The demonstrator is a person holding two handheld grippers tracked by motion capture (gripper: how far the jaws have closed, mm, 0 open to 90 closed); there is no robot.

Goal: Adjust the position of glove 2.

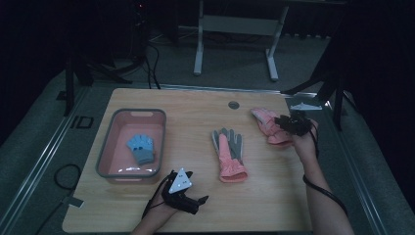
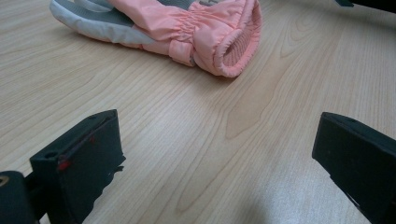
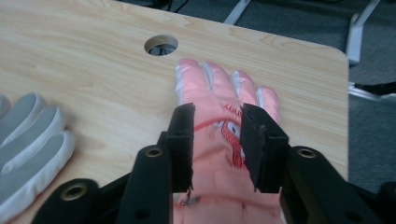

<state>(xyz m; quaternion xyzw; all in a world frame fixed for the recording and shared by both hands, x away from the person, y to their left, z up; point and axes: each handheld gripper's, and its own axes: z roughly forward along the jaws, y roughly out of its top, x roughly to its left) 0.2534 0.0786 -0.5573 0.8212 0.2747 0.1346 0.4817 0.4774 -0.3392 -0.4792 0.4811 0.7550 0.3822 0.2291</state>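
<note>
Judging the pink glove [image 3: 219, 140] under my right hand-held gripper [image 3: 217, 135], I read it as light, padded and floppy: quilted fabric that will sag and fold once it leaves the desk [image 1: 195, 112]. It lies flat near the desk's far right corner, at about 2 o'clock from the middle, fingers pointing away from me toward 12, with the round cable hole [image 3: 161, 44] just beyond at 11 o'clock from its fingertips. The jaws straddle the back of the glove around the red embroidery, partly closed; I cannot tell whether the pads already press into the fabric or only stand over it. A pinch on a bunched fold of the back, or better on the thicker cuff, should hold; the smooth shell may slip if I catch only a thin layer.

My left hand-held gripper [image 2: 215, 158] sits released, jaws wide apart with bare wood between them, at the near edge around 7 o'clock. The second glove [image 1: 230, 152], pink with a grey palm, lies mid-desk with its ribbed cuff toward that gripper. The cuff is the firmest hold there. A pink bin [image 1: 105, 147] at 9 o'clock holds a small blue glove [image 1: 142, 148].
</note>
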